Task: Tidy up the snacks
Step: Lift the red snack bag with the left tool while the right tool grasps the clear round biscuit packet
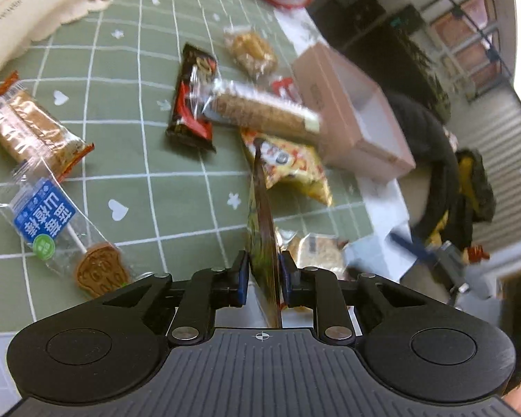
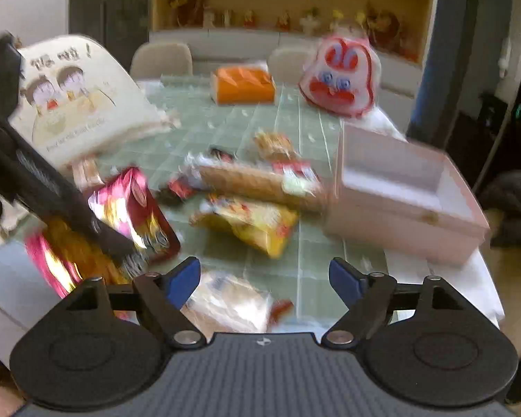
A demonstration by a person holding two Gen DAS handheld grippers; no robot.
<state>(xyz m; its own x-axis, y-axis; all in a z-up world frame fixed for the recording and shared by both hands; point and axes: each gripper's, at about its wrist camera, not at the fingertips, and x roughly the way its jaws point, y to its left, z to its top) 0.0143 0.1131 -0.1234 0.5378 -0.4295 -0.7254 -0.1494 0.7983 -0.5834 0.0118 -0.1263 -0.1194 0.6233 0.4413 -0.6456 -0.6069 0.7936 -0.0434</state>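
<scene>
My left gripper (image 1: 263, 272) is shut on a flat shiny snack packet (image 1: 260, 229), seen edge-on and held above the green checked tablecloth (image 1: 121, 146). The same red foil packet (image 2: 135, 208) shows in the right wrist view, held by the left gripper at the left. My right gripper (image 2: 264, 278) is open and empty above a clear-wrapped bread snack (image 2: 225, 304). An open pink box (image 1: 350, 111) stands at the table's right edge; it also shows in the right wrist view (image 2: 403, 201). A wafer pack (image 1: 260, 109), a yellow packet (image 1: 288, 163) and a black bar (image 1: 192, 100) lie beside it.
A cream bag (image 2: 83, 100), an orange tissue box (image 2: 243, 85) and a red rabbit-face bag (image 2: 340, 76) stand at the far side. A lollipop (image 1: 59, 232) and biscuit pack (image 1: 31, 128) lie at the left. The table edge runs along the right, by a dark chair (image 1: 434, 160).
</scene>
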